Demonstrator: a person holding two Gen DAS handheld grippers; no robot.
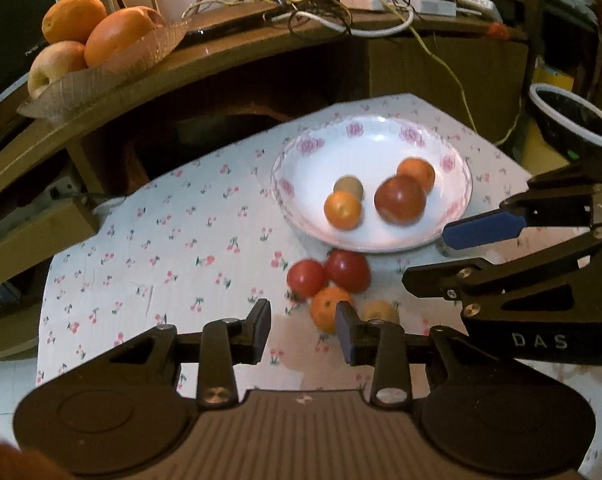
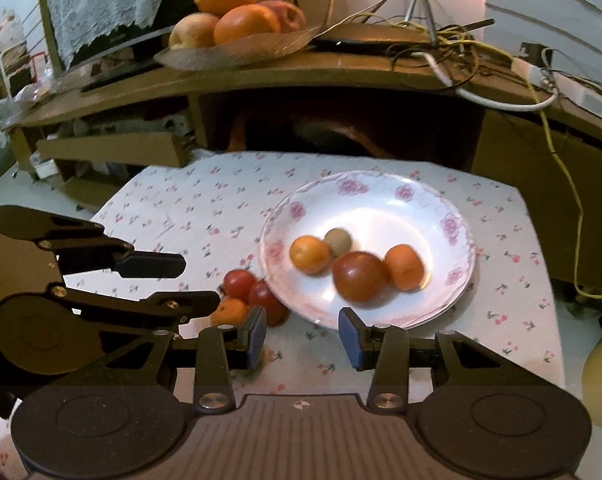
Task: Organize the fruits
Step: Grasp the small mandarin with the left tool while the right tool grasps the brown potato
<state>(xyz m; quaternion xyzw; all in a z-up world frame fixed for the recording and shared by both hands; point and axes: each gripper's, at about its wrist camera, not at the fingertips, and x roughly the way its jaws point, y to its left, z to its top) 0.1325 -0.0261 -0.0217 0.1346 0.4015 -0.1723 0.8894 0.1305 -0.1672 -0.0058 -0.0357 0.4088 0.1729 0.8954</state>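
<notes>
A white plate with pink flowers [image 1: 313, 160] [image 2: 441, 200] sits on the cherry-print cloth and holds two oranges [image 1: 342, 210], a red tomato [image 1: 399, 199] [image 2: 359, 276] and a small brown fruit [image 1: 349, 186]. In front of the plate lie two tomatoes [image 1: 307, 278] [image 1: 349, 270], an orange [image 1: 329, 307] and a brownish fruit [image 1: 379, 312]. My left gripper [image 1: 303, 334] is open and empty, just short of that orange. My right gripper [image 2: 302, 336] is open and empty at the plate's near rim; it also shows at the right of the left wrist view [image 1: 461, 256].
A wooden shelf [image 1: 237, 52] behind the table carries a tray of large oranges and apples [image 1: 101, 36] [image 2: 237, 20] and tangled cables [image 1: 341, 8]. A dark bowl [image 1: 577, 120] stands at the far right. An open drawer [image 2: 113, 148] juts out at left.
</notes>
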